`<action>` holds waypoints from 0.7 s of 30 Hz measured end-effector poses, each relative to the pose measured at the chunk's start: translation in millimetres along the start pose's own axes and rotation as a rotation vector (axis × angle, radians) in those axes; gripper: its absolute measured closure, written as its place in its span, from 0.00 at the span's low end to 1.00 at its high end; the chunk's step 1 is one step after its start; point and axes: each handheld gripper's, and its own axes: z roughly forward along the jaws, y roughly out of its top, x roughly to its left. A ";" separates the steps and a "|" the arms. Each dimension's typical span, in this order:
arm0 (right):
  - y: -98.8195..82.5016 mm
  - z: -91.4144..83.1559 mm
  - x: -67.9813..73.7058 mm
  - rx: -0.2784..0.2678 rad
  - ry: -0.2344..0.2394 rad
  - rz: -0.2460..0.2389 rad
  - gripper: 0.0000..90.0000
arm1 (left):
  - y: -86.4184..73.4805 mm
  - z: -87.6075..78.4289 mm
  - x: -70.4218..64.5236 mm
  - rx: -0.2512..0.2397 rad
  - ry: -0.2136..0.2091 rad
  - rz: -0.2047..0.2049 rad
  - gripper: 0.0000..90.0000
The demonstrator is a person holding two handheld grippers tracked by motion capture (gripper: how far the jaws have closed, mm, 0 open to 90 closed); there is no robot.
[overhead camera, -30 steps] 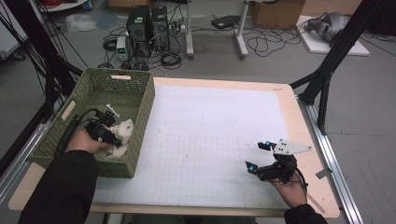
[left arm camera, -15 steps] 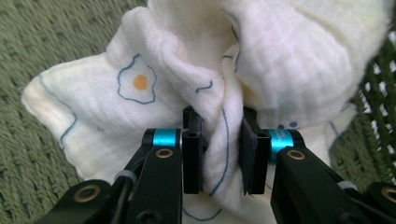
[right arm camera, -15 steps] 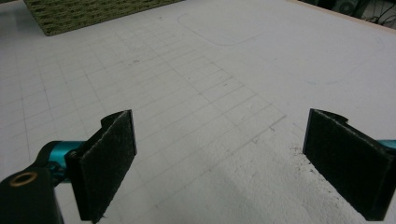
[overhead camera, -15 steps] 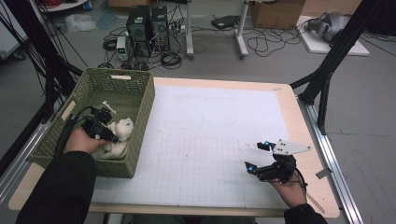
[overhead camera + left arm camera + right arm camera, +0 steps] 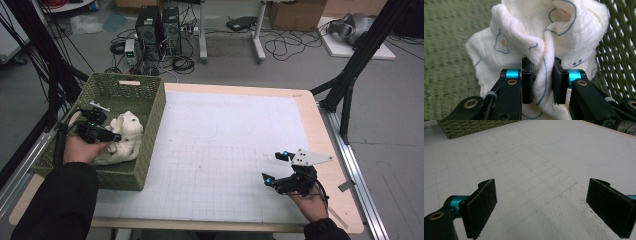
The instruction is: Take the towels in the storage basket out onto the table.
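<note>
High view: the left tool (image 5: 114,137) sits inside the green woven basket (image 5: 150,125), clenched on a white printed cloth (image 5: 125,142) bunched just ahead of it. The right tool (image 5: 276,167) rests over the white gridded surface (image 5: 220,150), well apart.

Left gripper view: a cloth fold (image 5: 543,75) is pinched between the pads.

Right gripper view: the jaws stand wide, released, nothing between them.

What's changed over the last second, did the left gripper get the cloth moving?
The left gripper, clamped on a fold of the white printed cloth, has lifted it a little inside the green basket; more cloth now stands up. The right gripper stayed open over the mat.
</note>
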 end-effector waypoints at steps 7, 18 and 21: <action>0.3 1.4 0.7 0.004 0.001 -0.001 0.10 | -0.7 -15.4 7.0 -0.110 -0.064 -0.065 0.82; 0.8 1.3 0.8 0.002 0.001 0.001 0.10 | -4.5 -34.6 18.0 -0.244 -0.247 -0.151 0.82; 0.9 1.4 0.3 0.001 0.000 0.000 0.10 | -4.9 -37.8 20.4 -0.270 -0.297 -0.176 0.82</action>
